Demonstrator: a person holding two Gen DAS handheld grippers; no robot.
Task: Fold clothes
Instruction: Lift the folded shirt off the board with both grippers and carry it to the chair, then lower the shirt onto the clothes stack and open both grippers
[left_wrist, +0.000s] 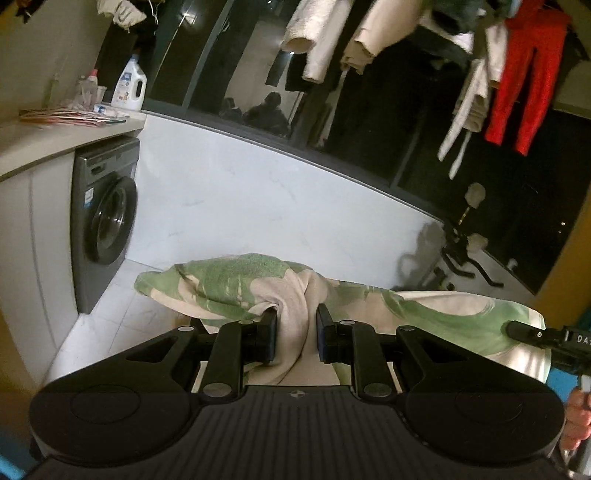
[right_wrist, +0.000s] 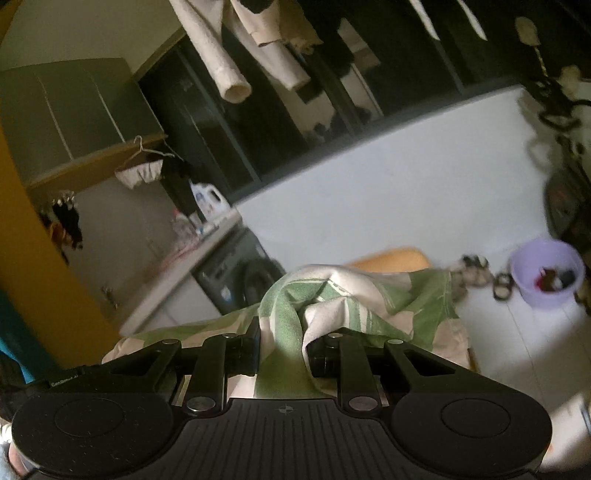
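A green and cream patterned garment (left_wrist: 236, 284) hangs bunched in the air between both grippers. My left gripper (left_wrist: 295, 332) is shut on a cream fold of it, which runs down between the black pads. In the right wrist view the same garment (right_wrist: 391, 299) drapes forward over the jaws, and my right gripper (right_wrist: 282, 343) is shut on a green and cream fold. The tip of the right gripper (left_wrist: 546, 338) shows at the right edge of the left wrist view, touching the cloth. A hand (left_wrist: 580, 417) shows below it.
A grey washing machine (left_wrist: 105, 221) stands under a counter (left_wrist: 55, 140) with a detergent bottle (left_wrist: 130, 85). Clothes hang overhead, among them a red garment (left_wrist: 524, 81). A purple bucket (right_wrist: 546, 271) sits on the white tiled floor (right_wrist: 517, 343). An exercise machine (left_wrist: 461, 251) stands by the dark window.
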